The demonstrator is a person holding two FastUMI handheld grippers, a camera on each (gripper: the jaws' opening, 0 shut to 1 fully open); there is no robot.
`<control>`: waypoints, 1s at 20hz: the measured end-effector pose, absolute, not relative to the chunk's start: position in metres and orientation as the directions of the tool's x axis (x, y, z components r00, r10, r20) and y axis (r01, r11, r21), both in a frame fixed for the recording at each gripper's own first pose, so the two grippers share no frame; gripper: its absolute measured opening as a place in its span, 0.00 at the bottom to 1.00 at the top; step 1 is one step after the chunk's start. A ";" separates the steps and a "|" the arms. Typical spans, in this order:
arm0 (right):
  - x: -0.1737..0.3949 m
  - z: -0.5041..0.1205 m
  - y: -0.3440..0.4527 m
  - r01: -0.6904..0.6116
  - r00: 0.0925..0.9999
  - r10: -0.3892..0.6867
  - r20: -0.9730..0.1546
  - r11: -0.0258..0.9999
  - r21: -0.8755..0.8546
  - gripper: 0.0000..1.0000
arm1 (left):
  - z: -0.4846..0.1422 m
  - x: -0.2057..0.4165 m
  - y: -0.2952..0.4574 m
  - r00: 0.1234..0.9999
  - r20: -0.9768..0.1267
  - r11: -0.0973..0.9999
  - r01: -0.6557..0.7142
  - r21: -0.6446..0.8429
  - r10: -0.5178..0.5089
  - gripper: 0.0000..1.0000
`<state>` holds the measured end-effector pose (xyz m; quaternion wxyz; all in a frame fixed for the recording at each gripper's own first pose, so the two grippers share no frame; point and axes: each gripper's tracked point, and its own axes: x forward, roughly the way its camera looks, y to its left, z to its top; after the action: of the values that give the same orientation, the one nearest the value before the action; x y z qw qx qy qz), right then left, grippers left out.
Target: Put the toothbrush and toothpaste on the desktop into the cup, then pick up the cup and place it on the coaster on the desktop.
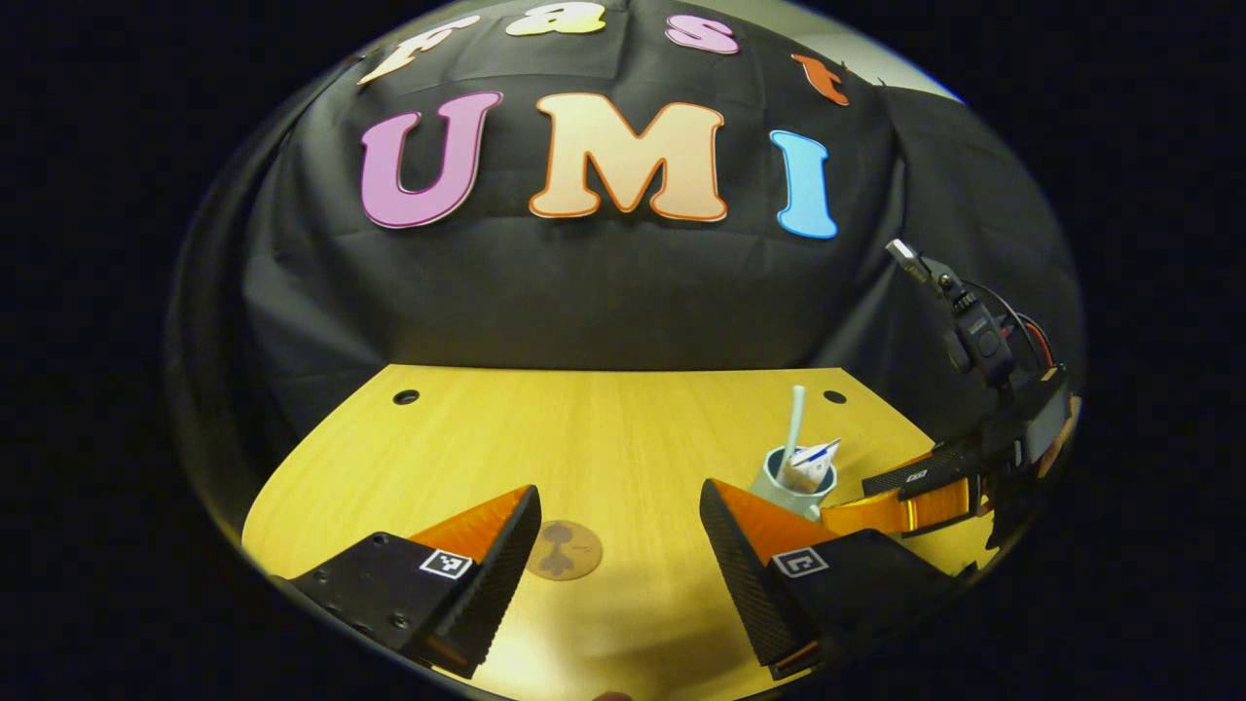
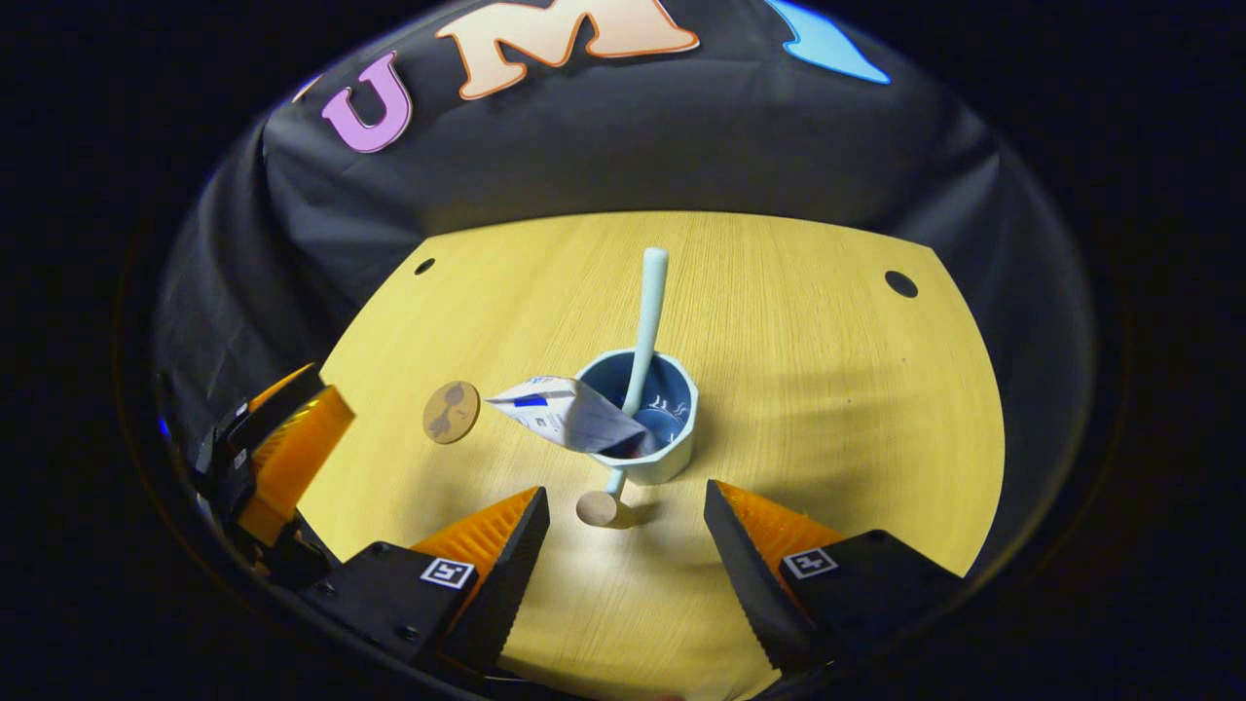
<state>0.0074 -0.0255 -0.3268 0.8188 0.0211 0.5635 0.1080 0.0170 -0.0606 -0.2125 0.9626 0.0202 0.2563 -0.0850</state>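
Observation:
A pale blue cup stands on the wooden desktop. The light blue toothbrush stands upright in it, and the white toothpaste tube leans out over its left rim. My right gripper is open just in front of the cup, not touching it. A round brown coaster lies to the cup's left. In the left gripper view, my left gripper is open above the coaster. The cup sits to its right, with the right gripper beside it.
A small round knob on a short stem sticks out from the cup's near side. The left gripper shows at the desktop's left edge. Two dark holes mark the far corners. Black cloth closes the back.

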 end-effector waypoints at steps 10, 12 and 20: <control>0.014 -0.375 -0.017 -0.129 0.156 0.111 -0.981 0.987 0.091 0.98 | -0.201 0.002 0.025 0.879 -0.476 0.998 0.051 0.034 -0.029 0.95; 0.015 -0.379 -0.022 -0.134 0.142 0.083 -0.986 0.989 0.064 0.88 | -0.202 -0.001 0.035 0.878 -0.478 0.999 0.035 0.034 -0.014 0.95; 0.008 -0.387 -0.022 -0.162 0.085 0.062 -0.994 0.986 0.048 0.30 | -0.203 -0.001 0.049 0.878 -0.479 0.999 0.017 0.030 0.000 0.95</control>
<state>0.0084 -0.0225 -0.3870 0.7356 -0.0369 0.6721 0.0762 -0.0014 0.0490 -0.2028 0.9689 0.0167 0.2470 -0.0045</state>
